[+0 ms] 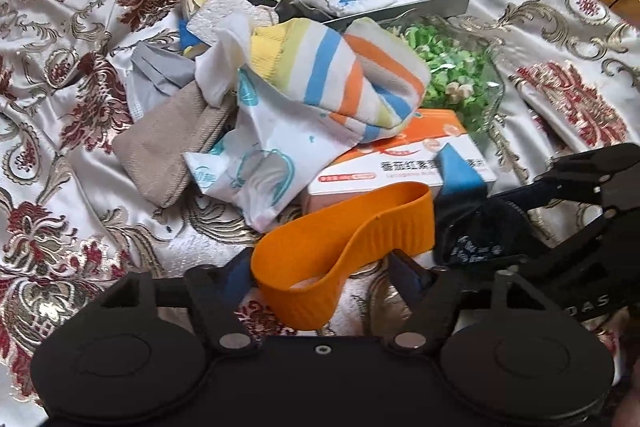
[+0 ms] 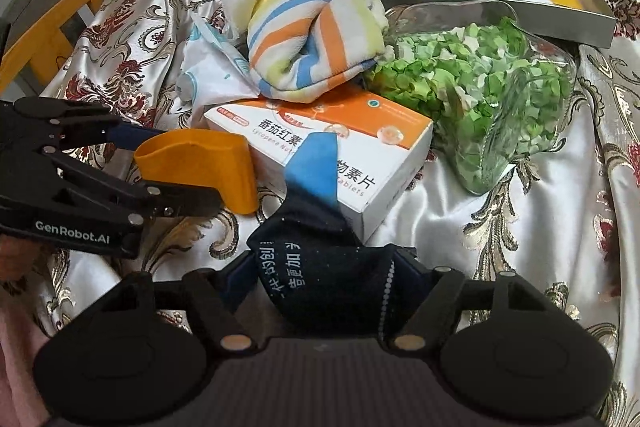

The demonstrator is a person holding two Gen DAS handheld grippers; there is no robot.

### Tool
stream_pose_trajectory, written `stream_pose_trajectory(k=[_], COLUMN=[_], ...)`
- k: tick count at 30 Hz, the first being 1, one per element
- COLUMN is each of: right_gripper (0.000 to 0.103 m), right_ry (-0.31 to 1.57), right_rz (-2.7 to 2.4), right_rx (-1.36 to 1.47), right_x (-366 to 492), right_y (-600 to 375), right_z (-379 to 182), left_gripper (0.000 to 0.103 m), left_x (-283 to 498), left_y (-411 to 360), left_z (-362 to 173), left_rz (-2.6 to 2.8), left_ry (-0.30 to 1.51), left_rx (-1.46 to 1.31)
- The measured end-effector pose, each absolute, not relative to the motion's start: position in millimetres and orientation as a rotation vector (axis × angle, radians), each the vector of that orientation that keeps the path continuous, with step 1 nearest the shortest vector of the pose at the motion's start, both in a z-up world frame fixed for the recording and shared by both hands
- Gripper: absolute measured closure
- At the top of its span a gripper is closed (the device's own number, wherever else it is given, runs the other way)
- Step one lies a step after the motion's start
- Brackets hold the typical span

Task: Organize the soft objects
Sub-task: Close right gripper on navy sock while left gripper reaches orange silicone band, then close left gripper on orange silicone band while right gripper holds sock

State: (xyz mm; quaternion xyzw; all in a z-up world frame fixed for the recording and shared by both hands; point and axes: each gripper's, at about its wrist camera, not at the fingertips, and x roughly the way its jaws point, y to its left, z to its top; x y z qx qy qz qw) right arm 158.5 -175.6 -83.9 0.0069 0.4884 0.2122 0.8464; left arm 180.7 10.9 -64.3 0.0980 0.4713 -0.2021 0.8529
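Note:
An orange rubber band loop lies on the patterned bedspread between the fingers of my left gripper. The left pad touches it and a gap shows at the right pad, so the jaws stand open around it. From the right wrist view the same loop sits between those two black fingers. A dark navy sock with a blue toe and white lettering fills the space inside my right gripper, both pads against it. Its toe rests on an orange-and-white tablet box.
Behind lie a striped cloth, a white printed packet, a beige cloth and a clear bag of green bits. A grey tray holds small clothes. A wooden rail edges the bed at left.

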Motion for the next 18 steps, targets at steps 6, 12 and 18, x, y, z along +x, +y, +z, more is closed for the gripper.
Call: stream_pose_trajectory(k=[6,12,18], right_gripper=[0.038,0.054,0.071], right_ry=[1.031,1.038,1.054], right_rz=[0.449,0.449,0.478], right_rx=[0.012,0.020,0.042], right_x=[158.5,160.2,161.3], right_y=[-172.9,-171.0,-170.6], right_z=[-84.5,-84.3,-84.0], left_gripper=[0.044,0.054,0.063], left_x=[178.4,178.1,174.3], left_y=[11.4,11.1,9.3], left_z=[-59.4,-57.5,-54.3], left_rz=[-0.440,-0.444,-0.468], left_ry=[0.968,0.959,0.942], left_rx=[0.179,0.180,0.184])
